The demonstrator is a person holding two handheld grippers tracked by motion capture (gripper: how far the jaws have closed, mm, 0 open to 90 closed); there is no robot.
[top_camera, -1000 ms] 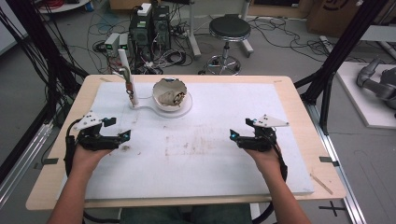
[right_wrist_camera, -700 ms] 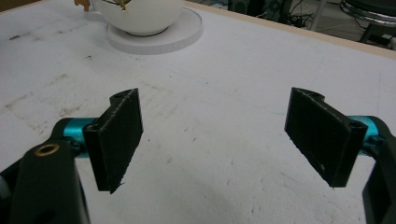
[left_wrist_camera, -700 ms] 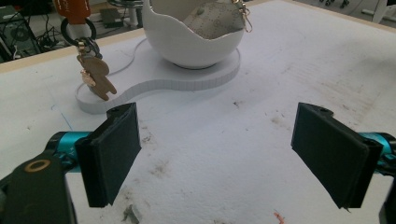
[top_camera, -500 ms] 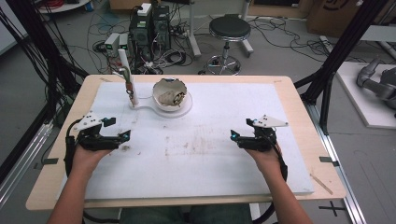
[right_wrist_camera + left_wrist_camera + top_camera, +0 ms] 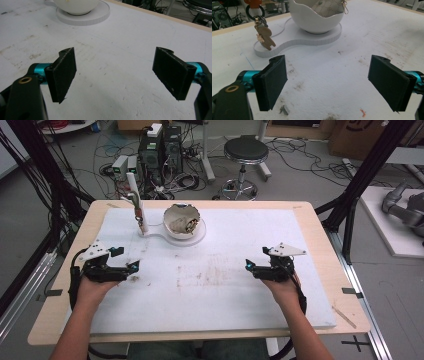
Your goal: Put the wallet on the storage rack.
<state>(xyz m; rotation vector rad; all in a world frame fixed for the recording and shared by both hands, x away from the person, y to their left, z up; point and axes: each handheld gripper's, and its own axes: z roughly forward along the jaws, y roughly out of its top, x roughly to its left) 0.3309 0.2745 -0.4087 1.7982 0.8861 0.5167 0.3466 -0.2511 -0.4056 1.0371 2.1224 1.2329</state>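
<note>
Both grippers rest on white, smudged foam surface (image 5: 225, 300), jaws wide, nothing between: left gripper (image 5: 134, 268), right gripper (image 5: 248, 266). Far left: jagged eggshell-shaped bowl (image 5: 183, 221) on flat base; bear-shaped keychain (image 5: 264, 36) hangs beside it.

A wooden table (image 5: 320, 222) held a big white mat (image 5: 240, 250) with brown smudges; a white stand (image 5: 172, 236) sat upper left of it
</note>
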